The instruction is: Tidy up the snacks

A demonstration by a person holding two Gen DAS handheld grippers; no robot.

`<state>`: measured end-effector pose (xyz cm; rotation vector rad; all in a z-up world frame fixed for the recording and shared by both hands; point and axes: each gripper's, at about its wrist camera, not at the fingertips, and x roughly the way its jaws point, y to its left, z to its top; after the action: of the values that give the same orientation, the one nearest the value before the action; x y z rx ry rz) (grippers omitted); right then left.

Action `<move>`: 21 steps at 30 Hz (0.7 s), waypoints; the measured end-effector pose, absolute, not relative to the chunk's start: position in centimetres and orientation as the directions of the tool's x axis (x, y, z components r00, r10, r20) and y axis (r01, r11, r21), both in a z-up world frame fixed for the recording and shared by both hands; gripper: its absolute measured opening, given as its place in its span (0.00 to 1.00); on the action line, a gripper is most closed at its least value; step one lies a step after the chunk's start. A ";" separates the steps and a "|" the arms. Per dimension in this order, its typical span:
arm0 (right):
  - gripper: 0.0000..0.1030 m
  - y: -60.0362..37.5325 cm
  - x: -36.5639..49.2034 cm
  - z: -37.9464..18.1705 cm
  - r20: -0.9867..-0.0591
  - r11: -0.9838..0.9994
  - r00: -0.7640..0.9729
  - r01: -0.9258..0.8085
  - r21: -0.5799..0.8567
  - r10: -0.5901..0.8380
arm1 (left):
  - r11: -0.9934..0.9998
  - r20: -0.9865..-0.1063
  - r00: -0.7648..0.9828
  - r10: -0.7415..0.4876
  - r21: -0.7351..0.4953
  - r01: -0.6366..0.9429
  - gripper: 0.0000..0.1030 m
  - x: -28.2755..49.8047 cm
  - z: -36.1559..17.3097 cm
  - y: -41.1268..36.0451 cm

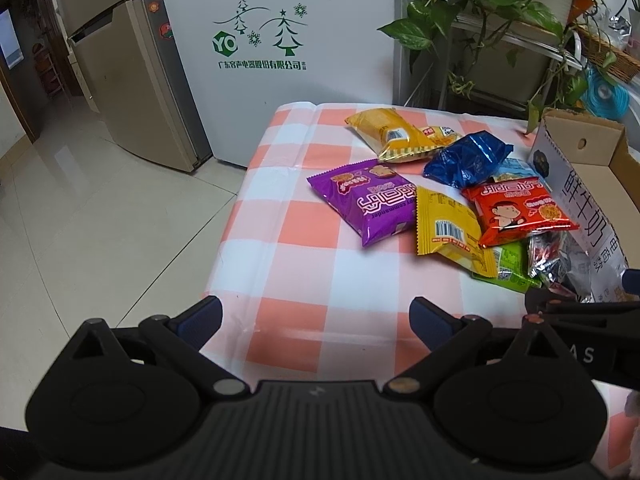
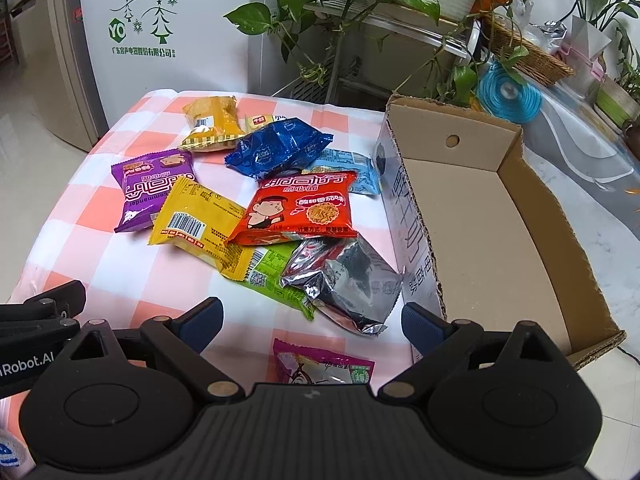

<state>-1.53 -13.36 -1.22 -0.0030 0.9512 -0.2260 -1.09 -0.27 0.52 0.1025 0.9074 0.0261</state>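
Several snack packets lie in a loose pile on the checked tablecloth: a purple one, a yellow one, a red one, a dark blue one, a silver one, a green one and a pink one near the front. An open cardboard box stands to their right with nothing in it. My right gripper is open just above the silver and pink packets. My left gripper is open over the cloth, short of the purple packet.
A white freezer and a steel fridge stand behind the table. A plant rack with trailing leaves and a wicker basket stand behind the box. The tiled floor lies left of the table's edge.
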 end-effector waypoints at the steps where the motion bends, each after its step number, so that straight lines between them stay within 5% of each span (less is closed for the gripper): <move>1: 0.97 -13.4 -1.6 -1.2 -0.807 0.977 0.559 0.188 -0.100 -0.190 | 0.995 -0.785 0.615 0.066 0.099 0.020 0.96 -1.1 0.5 -0.3; 10: 0.97 -14.0 -2.0 -1.3 -0.811 0.986 0.567 0.151 -0.068 -0.143 | 0.998 -0.793 0.610 0.020 0.057 0.040 0.96 -1.6 0.5 -0.1; 21: 0.97 -17.9 -4.4 -0.3 -0.783 0.972 0.612 0.098 0.215 0.112 | 0.999 -0.761 0.648 -0.034 -0.032 0.015 0.97 -1.6 2.7 2.0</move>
<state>-4.36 -17.90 -0.29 0.2473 0.9144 0.0078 -1.61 1.96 2.66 -0.0232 0.8650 -0.0274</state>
